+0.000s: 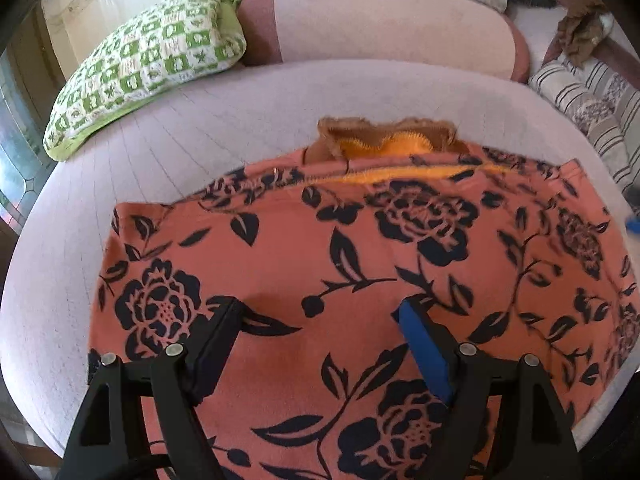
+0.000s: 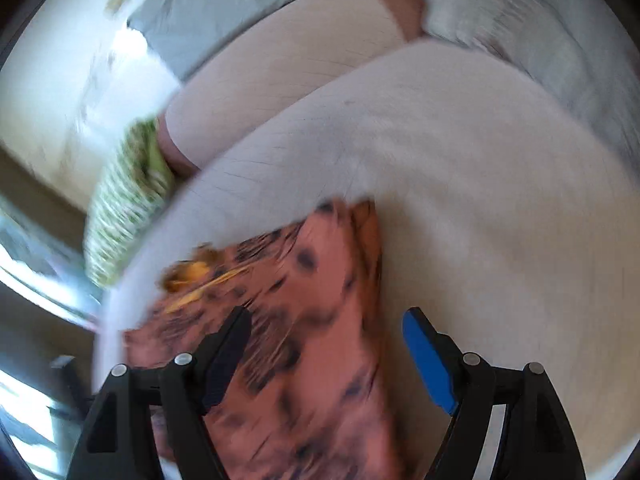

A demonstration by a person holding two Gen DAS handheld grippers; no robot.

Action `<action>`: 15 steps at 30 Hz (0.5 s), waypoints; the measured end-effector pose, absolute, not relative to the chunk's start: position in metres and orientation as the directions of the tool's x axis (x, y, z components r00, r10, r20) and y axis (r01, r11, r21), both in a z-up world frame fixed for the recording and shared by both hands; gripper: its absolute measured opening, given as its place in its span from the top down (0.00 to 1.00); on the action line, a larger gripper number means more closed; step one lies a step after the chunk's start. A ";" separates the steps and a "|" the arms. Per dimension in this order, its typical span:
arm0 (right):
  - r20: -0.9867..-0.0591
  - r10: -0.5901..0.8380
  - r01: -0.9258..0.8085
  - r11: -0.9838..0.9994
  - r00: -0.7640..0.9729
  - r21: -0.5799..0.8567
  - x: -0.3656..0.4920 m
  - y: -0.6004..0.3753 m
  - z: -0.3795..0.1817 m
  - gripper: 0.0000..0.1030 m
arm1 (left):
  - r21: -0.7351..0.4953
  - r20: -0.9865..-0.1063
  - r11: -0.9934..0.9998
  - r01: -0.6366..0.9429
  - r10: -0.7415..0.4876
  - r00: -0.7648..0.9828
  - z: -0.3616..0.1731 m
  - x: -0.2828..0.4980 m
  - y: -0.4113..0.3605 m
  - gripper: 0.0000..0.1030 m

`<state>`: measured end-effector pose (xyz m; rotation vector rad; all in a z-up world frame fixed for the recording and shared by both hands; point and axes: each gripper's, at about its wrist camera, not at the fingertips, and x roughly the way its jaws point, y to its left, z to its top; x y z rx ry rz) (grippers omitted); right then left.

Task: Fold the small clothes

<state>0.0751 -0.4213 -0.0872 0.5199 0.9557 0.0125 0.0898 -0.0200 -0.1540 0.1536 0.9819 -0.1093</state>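
Note:
A salmon-orange garment with dark navy flowers point(image 1: 340, 248) lies spread flat on a pale round cushion point(image 1: 168, 148). An orange and brown piece point(image 1: 384, 142) peeks out at its far edge. My left gripper point(image 1: 320, 308) hovers over the garment's near part, jaws wide apart with nothing between them. In the blurred right wrist view the same garment point(image 2: 304, 320) shows its right edge. My right gripper point(image 2: 326, 320) stands open above that edge, its left finger over the cloth and its blue-padded finger point(image 2: 428, 360) over the bare cushion point(image 2: 480, 200).
A green and white checked pillow point(image 1: 148, 64) lies at the back left. A pink bolster point(image 1: 380, 28) runs along the far side. Striped cushions point(image 1: 592, 108) and a brown cloth point(image 1: 580, 32) sit at the right. The seat's edge curves at the left.

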 end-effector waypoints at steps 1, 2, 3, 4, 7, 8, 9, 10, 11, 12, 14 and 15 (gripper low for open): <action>-0.797 0.214 0.214 0.895 0.565 0.391 0.092 -0.422 -0.094 0.21 | 0.075 -0.832 0.984 0.161 -0.027 0.554 -0.155 0.090 -0.019 0.21; -0.819 0.235 0.192 0.904 0.524 0.383 0.110 -0.422 -0.105 0.21 | 0.073 -0.830 0.984 0.162 -0.031 0.558 -0.155 0.090 -0.018 0.21; -0.832 0.264 0.178 0.903 0.488 0.391 0.123 -0.420 -0.115 0.21 | 0.072 -0.828 0.984 0.164 -0.033 0.560 -0.156 0.091 -0.018 0.21; -0.846 0.267 0.161 0.912 0.462 0.377 0.133 -0.416 -0.124 0.22 | 0.072 -0.828 0.983 0.168 -0.035 0.560 -0.157 0.092 -0.018 0.21; -0.840 0.275 0.089 0.931 0.468 0.354 0.140 -0.401 -0.119 0.82 | 0.077 -0.823 0.981 0.177 -0.038 0.567 -0.159 0.095 -0.017 0.17; -0.826 0.275 0.081 0.930 0.492 0.358 0.138 -0.400 -0.112 0.84 | 0.078 -0.820 0.981 0.178 -0.038 0.571 -0.160 0.096 -0.017 0.16; -0.820 0.256 0.093 0.932 0.512 0.349 0.136 -0.402 -0.108 0.84 | 0.080 -0.816 0.981 0.178 -0.038 0.576 -0.161 0.097 -0.017 0.16; -0.828 0.213 0.133 0.936 0.519 0.325 0.136 -0.407 -0.112 0.84 | 0.083 -0.814 0.980 0.178 -0.036 0.580 -0.162 0.098 -0.017 0.15; -0.848 0.183 0.165 0.940 0.498 0.299 0.138 -0.411 -0.123 0.84 | 0.086 -0.813 0.980 0.178 -0.034 0.581 -0.162 0.099 -0.019 0.15; -0.853 0.180 0.178 0.937 0.489 0.300 0.138 -0.414 -0.131 0.84 | 0.091 -0.815 0.980 0.178 -0.029 0.579 -0.162 0.100 -0.019 0.15; -0.836 0.177 0.158 0.941 0.520 0.298 0.133 -0.411 -0.128 0.82 | 0.090 -0.823 0.980 0.175 -0.026 0.568 -0.157 0.101 -0.018 0.15; -0.830 0.178 0.150 0.943 0.528 0.297 0.130 -0.409 -0.124 0.81 | 0.084 -0.821 0.983 0.161 -0.023 0.571 -0.152 0.100 -0.016 0.15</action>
